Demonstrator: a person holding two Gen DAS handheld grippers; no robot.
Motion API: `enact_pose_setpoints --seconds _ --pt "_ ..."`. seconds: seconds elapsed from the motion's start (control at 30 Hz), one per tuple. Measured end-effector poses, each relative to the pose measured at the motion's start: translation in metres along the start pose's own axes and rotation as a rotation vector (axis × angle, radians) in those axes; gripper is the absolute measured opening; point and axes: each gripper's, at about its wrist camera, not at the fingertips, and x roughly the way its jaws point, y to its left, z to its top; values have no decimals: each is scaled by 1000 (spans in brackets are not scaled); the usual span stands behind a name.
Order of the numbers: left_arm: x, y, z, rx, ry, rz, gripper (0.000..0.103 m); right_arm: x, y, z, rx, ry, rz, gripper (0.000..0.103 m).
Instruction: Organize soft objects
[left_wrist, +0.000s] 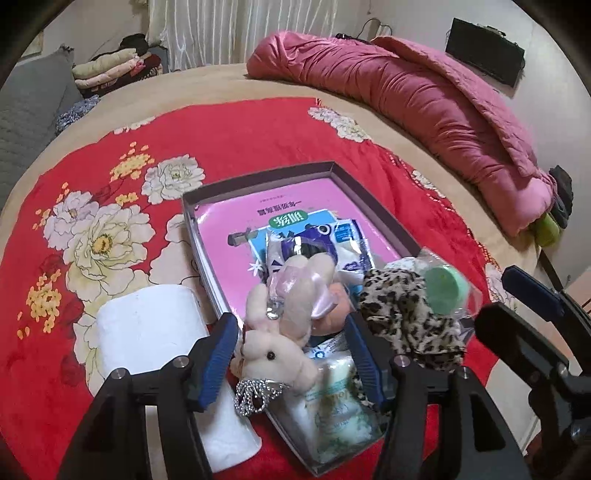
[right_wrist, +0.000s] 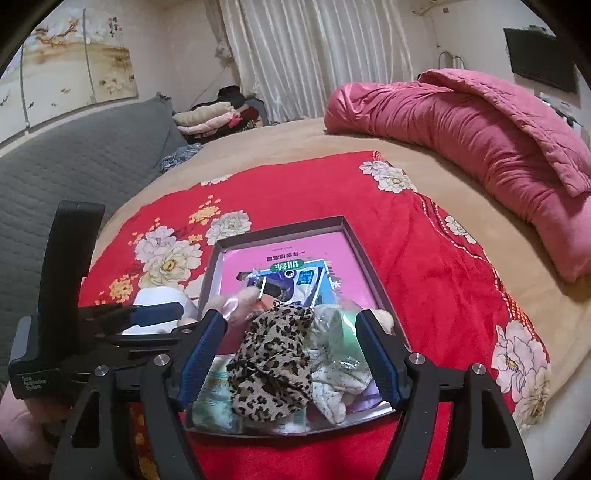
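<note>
Both tools gape: left (left_wrist: 291, 354), right (right_wrist: 291, 354); box (left_wrist: 258, 177) holds plush rabbit (left_wrist: 273, 354), leopard cloth (right_wrist: 273, 365).

Right gripper (right_wrist: 291, 354) jaws wide apart over leopard-print cloth (right_wrist: 275, 365) in shallow box (right_wrist: 280, 229), lower centre; left gripper (right_wrist: 147, 314) at left.

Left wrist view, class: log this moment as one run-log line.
left gripper: open, straddling plush rabbit | right gripper: open, over leopard-print cloth | box: partly filled | tissue roll: outside box
</note>
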Motion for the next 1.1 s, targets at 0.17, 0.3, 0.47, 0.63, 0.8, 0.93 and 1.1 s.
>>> enact_pose_setpoints --seconds 0.17,0.3,0.47,0.63,0.8,0.93,1.1 --pt "-18 0 -5 -8 -35 -4 61 -15 2 -2 22 -21 -9 77" --pt "-33 4 -10 -22 -63 -6 62 -27 2 -6 63 -36 -15 77" --pt "-56 10 -19 -26 -97 41 62 -40 15 -11 33 -51 -52 77" --pt "-82 21 -37 -77 -132 63 62 -53 30 -25 36 -52 -84 77" --pt "-103 28 -61 -98 -137 75 62 -71 44 -40 50 -48 -59 77" --pt "-119 30 -83 -99 -111 97 62 -81 55 -56 40 -23 -52 77" --pt "-135 36 -101 -134 -124 121 62 -86 64 -72 25 9 -57 77"
